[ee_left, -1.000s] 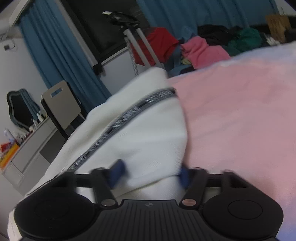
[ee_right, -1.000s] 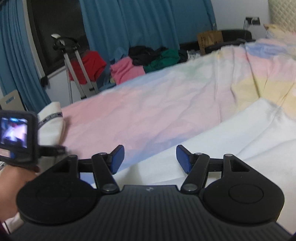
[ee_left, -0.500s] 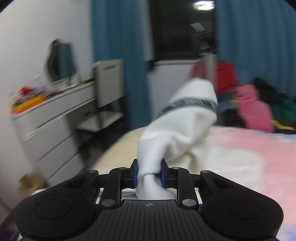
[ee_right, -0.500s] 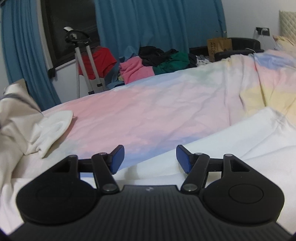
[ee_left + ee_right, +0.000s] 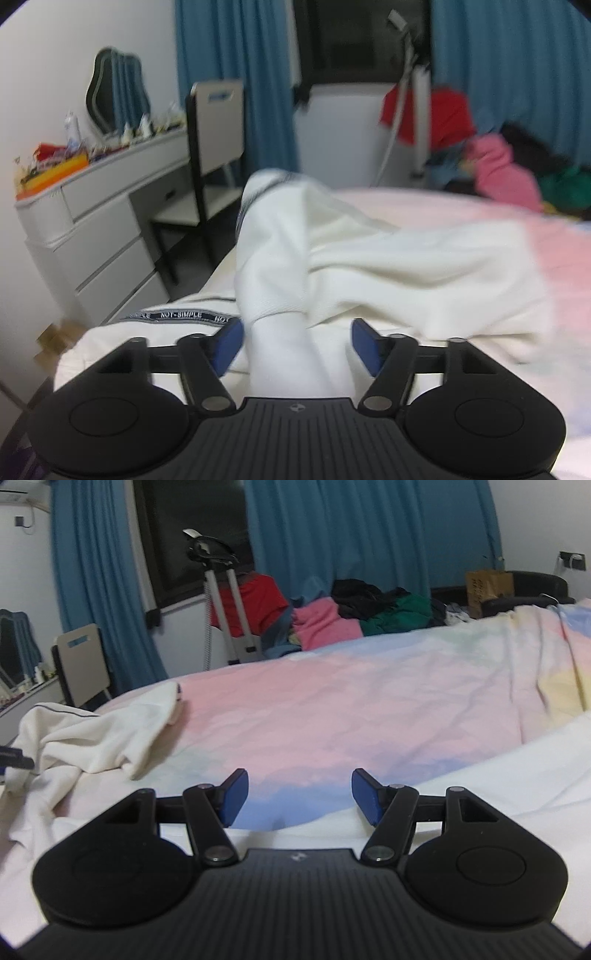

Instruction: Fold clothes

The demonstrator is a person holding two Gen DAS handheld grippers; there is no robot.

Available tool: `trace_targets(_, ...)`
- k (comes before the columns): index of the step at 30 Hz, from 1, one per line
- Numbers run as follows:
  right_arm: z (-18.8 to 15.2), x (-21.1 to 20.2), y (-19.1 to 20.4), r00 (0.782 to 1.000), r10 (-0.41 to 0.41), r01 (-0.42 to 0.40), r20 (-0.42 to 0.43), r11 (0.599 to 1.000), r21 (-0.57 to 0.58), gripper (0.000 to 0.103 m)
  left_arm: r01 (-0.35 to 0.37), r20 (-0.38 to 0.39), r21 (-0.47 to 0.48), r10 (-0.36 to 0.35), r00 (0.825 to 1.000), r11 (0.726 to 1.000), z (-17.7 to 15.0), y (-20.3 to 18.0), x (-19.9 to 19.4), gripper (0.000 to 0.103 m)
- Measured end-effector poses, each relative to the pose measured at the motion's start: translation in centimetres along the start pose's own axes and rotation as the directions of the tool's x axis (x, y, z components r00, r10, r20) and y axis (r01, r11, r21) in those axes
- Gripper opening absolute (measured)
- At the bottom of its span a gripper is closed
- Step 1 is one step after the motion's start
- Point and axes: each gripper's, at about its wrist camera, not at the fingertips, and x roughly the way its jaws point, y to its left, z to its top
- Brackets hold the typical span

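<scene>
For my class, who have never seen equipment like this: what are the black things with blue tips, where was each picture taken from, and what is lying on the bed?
No robot here: a person holds a two-finger gripper in each hand, and a camera on each looks forward along its fingers. One picture is from the left gripper, the other from the right gripper; the blue tips are the finger pads. A cream garment with a dark printed band lies crumpled on a bed with a pastel sheet. The left jaws are opening; a bunched part of the garment stands between the pads, no longer pinched. The right gripper is open with nothing in it. Behind lie a pile of clothes and blue curtains.
</scene>
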Motion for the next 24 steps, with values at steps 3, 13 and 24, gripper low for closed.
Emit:
trace_targets(3,-0.1,-0.6,0.4,0.999,0.030,-0.030,0.015,0.999,-0.012,0.064,0.045,0.082,-0.002,-0.045,0.996,0.999,-1.7,-1.7,-6.5,0.079)
trace_targets(13,-1.4,-3.7,2.8,0.974,0.226,-0.224,0.014,0.971,-0.086,0.064,0.162,0.170,-0.096,-0.144,0.975,0.982,-8.0,-4.6,-21.6,0.083)
trace_targets(24,-1.0,0.4,7.4,0.840,0.500,-0.429,-0.210,0.850,0.307,0.066,0.231,0.155,-0.198,-0.202,0.967,0.953,-10.5,-1.6,-18.7,0.083)
